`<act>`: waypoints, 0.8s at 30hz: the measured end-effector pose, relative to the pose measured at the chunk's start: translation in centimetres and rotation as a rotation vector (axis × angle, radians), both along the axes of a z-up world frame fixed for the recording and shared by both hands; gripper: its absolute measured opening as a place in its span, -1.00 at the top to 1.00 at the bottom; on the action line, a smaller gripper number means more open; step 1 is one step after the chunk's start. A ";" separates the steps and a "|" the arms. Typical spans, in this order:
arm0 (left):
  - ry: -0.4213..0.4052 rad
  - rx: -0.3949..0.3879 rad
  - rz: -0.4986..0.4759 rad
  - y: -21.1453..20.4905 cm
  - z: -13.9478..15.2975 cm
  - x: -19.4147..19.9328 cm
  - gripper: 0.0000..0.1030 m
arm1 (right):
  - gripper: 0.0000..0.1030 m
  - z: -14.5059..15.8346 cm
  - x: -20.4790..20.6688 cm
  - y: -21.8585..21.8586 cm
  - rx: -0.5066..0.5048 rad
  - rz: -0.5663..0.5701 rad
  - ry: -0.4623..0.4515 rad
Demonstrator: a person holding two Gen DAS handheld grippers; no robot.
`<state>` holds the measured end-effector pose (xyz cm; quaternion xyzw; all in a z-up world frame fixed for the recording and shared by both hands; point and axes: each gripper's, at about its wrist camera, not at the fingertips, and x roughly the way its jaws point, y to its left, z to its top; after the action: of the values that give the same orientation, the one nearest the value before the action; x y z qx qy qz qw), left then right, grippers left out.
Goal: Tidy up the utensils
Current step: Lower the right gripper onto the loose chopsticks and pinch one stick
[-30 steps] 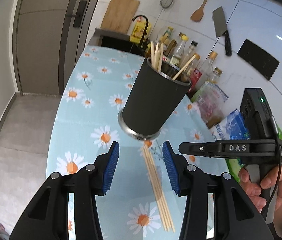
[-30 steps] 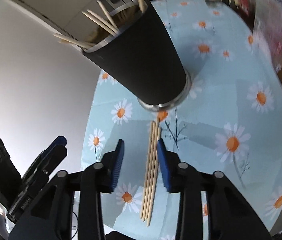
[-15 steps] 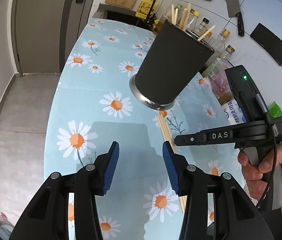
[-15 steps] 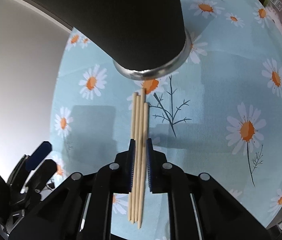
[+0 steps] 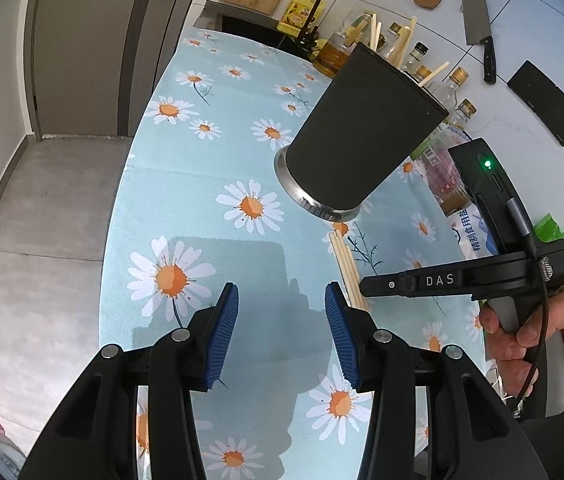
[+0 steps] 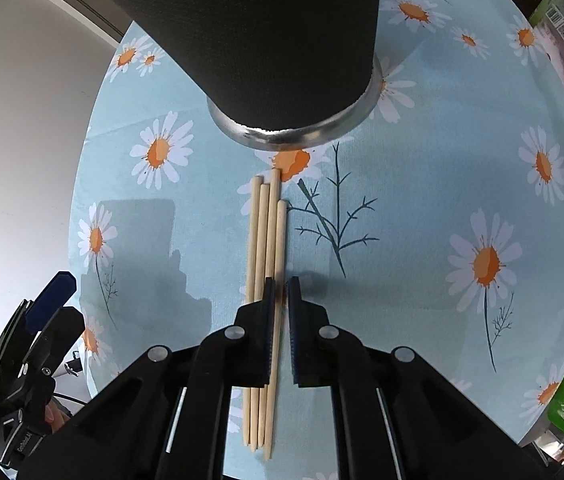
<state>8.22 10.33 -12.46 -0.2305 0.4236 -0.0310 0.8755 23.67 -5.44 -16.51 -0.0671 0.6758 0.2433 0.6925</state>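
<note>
Right gripper (image 6: 279, 294) has just been closing and is pinched on one chopstick (image 6: 278, 248) of the four lying just below the black holder (image 6: 282, 40). Lift straight so the neighbours don't drag. Left gripper (image 5: 281, 330) hangs half-open, empty.

holder (image 6: 266, 32) top cut off, chopsticks (image 6: 266, 248) partly hidden (by tongs)

Legible markings:
- "DAS", white capitals, on the black side bar of the right tongs (image 5: 366, 292), left wrist view.
- Blue Chinese characters on a white packet (image 5: 468, 232) at the counter's right edge; only partly readable.
- Bottle labels beyond: too small to read.
</note>
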 end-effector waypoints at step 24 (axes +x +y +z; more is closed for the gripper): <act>0.038 -0.014 -0.043 0.2 -1.2 0.4 0.15 | 0.87 -0.2 -0.2 3.5 -0.099 -0.026 0.032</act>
<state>8.58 10.56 -13.62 -0.2281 0.4446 -0.0485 0.8648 23.44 -1.90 -16.73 -0.0886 0.6989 0.2020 0.6804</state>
